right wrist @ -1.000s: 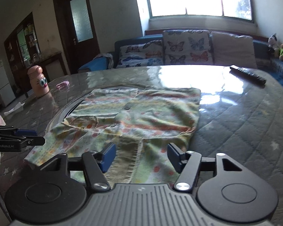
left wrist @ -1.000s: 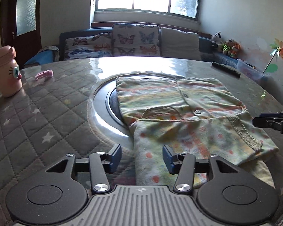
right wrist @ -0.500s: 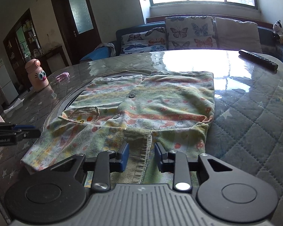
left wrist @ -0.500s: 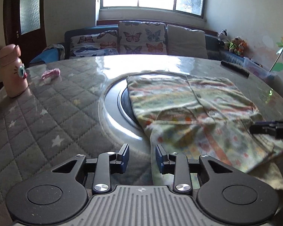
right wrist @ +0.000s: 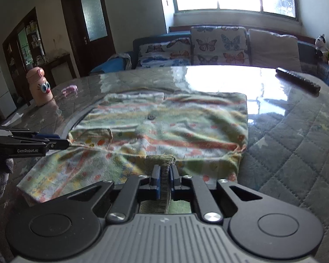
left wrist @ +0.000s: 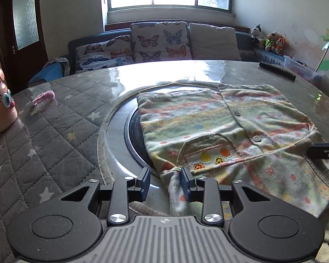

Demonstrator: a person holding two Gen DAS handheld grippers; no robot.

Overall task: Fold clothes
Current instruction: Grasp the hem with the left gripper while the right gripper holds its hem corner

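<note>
Garment point(left wrist: 208, 118): spread flat on table point(left wrist: 54, 135), directly ahead of both grippers.
Left gripper point(left wrist: 165, 180): jaws parted; garment's near corner fold between them, unpinched.
Right gripper point(right wrist: 163, 180): clamped on ribbed cuff point(right wrist: 161, 161).

1. A buttoned shirt point(left wrist: 219, 129) lies on the round table point(left wrist: 61, 135), over its centre.
2. A bottle point(left wrist: 0, 100) stands far left.
3. A remote control point(right wrist: 298, 82) lies behind-right.
4. A sofa point(left wrist: 155, 43) stands behind the table.

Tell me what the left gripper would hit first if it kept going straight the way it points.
Probably the garment: the left gripper already has a fold at its right finger.
</note>
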